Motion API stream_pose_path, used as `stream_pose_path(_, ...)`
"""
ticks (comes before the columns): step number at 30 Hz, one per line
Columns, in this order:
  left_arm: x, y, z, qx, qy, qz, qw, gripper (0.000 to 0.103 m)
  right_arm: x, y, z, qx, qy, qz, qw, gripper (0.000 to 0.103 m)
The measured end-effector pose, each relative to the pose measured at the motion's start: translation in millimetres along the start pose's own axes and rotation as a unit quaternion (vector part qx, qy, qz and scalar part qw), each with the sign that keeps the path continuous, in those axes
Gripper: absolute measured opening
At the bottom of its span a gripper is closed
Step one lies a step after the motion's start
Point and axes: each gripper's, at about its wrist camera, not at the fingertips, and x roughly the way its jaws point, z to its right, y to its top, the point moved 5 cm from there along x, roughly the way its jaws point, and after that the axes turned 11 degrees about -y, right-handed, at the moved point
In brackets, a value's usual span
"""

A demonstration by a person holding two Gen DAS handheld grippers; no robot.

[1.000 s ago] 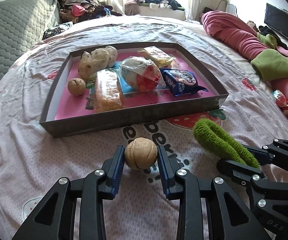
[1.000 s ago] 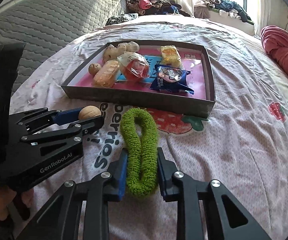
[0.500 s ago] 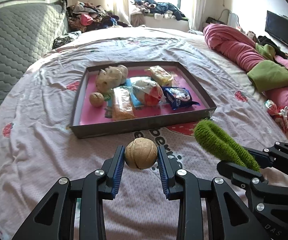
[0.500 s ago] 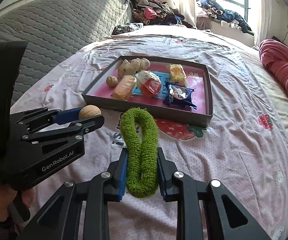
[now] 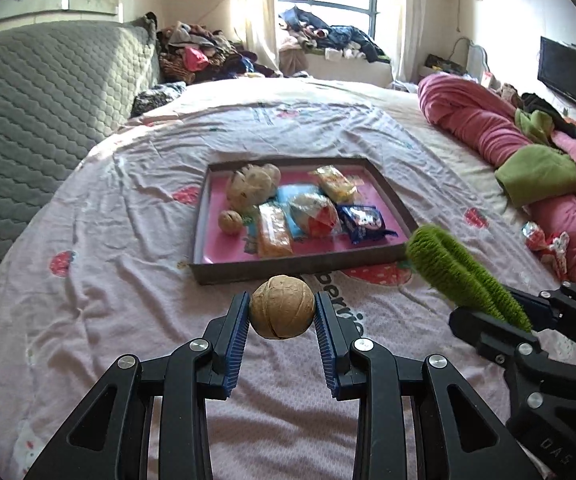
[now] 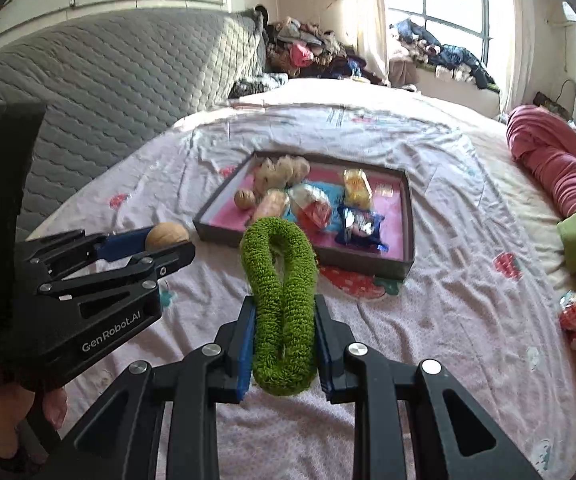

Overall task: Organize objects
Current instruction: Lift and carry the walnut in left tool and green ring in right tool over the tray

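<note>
Currently my left gripper (image 5: 282, 316) is closed on a walnut (image 5: 282, 306), pads bearing on its two opposite cheeks, the nut carried clear of the bedsheet (image 5: 88, 320). My right gripper (image 6: 284, 334) is clamped on a green chenille loop (image 6: 280, 288), folded double between the pads, its free end standing up ahead of the fingers.

Both items sit short of the tray (image 5: 299, 270), which lies further up the bed and already holds another walnut (image 5: 230, 222), several snack packets (image 5: 361, 222) and a pale plush toy (image 5: 250, 186).

Handling assessment: the walnut looks light, rigid and round, so I judge it liable to roll out if the pads drift off its widest line; the present hold across the middle seems correct. The loop appears soft, light and compressible; it will sag and flop rather than slip, and any grip across both strands near the fold should serve.

Open floor shows at the tray's near left corner, beside the other walnut. Placement not yet made.
</note>
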Motion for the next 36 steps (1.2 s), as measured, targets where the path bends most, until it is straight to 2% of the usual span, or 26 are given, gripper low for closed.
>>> stream_pose_path(10, -44, 21, -4, -0.006, 0.02, 0.03, 0.9993, 0.034, -40, 29, 0, 0.0, -0.007, 0.039, 0.999, 0.027)
stream_pose_path(18, -64, 45, -6, -0.002, 0.029, 0.05, 0.9983, 0.034, -54, 53, 4, 0.0, -0.013, 0.062, 0.998, 0.027)
stream_pose_path(26, -67, 66, -9, -0.002, 0.031, 0.06, 0.9977, 0.034, -61, 78, 14, 0.001, -0.021, 0.08, 0.997, 0.027)
stream_pose_path(36, -50, 99, -10, 0.006, 0.035, 0.065, 0.9972, 0.034, -52, 102, 26, 0.005, -0.027, 0.094, 0.995, 0.027)
